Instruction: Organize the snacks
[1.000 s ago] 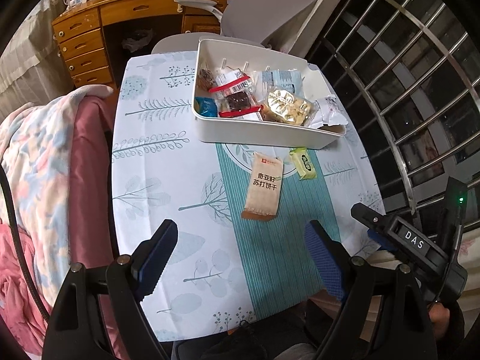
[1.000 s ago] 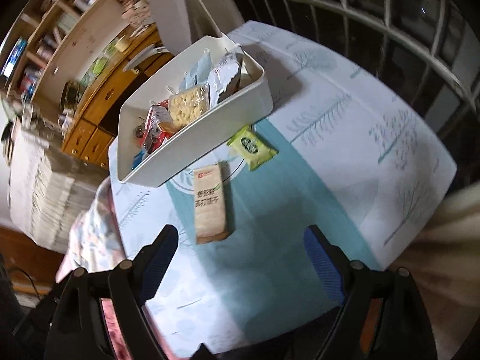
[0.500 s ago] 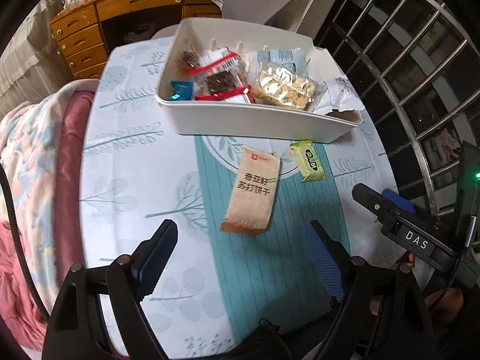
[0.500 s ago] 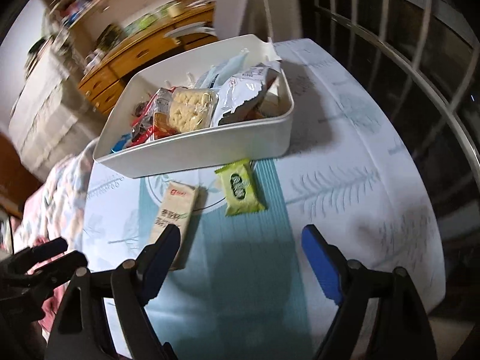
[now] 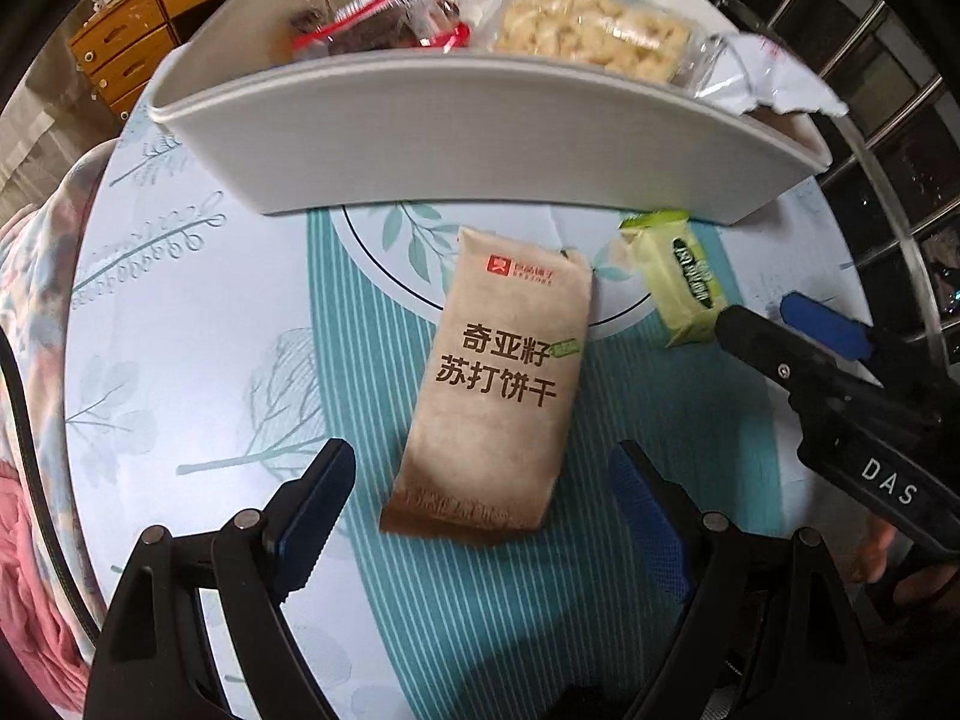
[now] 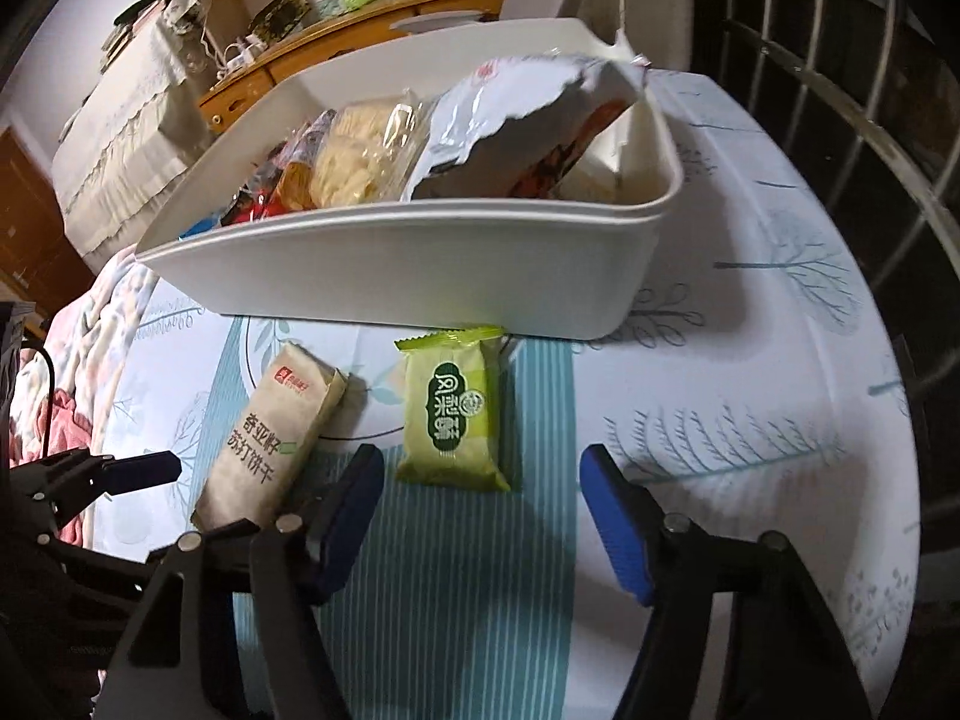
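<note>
The left gripper (image 5: 483, 504) points steeply down with its jaws wide apart. The right gripper (image 6: 480, 498) also tilts downward, its jaws closing but gripping nothing. A hand (image 5: 888, 558), probably the right one, holds it.

wooden drawers (image 5: 123, 54), pink blanket (image 5: 30, 540), window bars (image 6: 840, 90).

A wooden desk with drawers (image 5: 120, 54) stands behind the table, metal window bars (image 6: 840, 90) to the right.

White bin (image 5: 480, 150), tan cracker pkt (image 5: 498, 384), green snack pkt (image 6: 450, 414), teal-striped leaf-print cloth (image 5: 180, 330).
</note>
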`<state>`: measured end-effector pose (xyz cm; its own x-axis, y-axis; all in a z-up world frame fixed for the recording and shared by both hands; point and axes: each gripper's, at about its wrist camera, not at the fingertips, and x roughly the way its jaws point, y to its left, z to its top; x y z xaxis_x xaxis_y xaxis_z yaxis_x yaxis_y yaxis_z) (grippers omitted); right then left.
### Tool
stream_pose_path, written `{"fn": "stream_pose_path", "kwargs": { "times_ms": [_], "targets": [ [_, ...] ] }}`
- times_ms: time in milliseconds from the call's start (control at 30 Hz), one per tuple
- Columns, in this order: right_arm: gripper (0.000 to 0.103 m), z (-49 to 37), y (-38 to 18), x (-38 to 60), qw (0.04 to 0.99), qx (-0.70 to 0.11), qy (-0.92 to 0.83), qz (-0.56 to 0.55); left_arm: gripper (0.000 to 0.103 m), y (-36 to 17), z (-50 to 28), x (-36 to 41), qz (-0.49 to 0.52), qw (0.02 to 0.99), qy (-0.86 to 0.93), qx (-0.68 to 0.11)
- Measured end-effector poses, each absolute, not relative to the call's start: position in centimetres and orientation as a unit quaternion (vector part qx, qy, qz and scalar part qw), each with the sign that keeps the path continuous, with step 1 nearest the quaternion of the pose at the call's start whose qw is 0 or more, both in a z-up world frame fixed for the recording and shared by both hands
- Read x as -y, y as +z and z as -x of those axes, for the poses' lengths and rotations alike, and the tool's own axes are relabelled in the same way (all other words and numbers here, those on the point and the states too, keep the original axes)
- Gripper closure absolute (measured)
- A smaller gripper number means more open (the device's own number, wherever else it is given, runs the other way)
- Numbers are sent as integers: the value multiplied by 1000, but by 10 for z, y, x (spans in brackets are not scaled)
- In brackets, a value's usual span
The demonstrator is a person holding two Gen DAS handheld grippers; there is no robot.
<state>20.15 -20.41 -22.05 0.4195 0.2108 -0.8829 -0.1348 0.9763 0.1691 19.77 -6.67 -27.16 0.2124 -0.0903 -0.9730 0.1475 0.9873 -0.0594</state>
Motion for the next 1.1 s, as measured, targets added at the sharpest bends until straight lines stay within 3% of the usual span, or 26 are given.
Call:
{"fn": "stream_pose_path", "kwargs": {
  "times_ms": [367, 467, 633, 1100],
  "targets": [
    [45, -213, -235, 188, 836, -536, 114, 1, 21, -295, -218, 74, -43, 772, -70, -630],
    [50, -215, -235, 184, 836, -537, 114, 10, 25, -296, -229, 80, -54, 773, -71, -628],
    [65, -221, -234, 181, 827, -551, 112, 0, 44, -295, -239, 80, -58, 773, -67, -629],
    [66, -231, -233, 193, 762, -634, 81, -101, 50, -288, -265, 59, -30, 735, -86, -672]
  ]
}}
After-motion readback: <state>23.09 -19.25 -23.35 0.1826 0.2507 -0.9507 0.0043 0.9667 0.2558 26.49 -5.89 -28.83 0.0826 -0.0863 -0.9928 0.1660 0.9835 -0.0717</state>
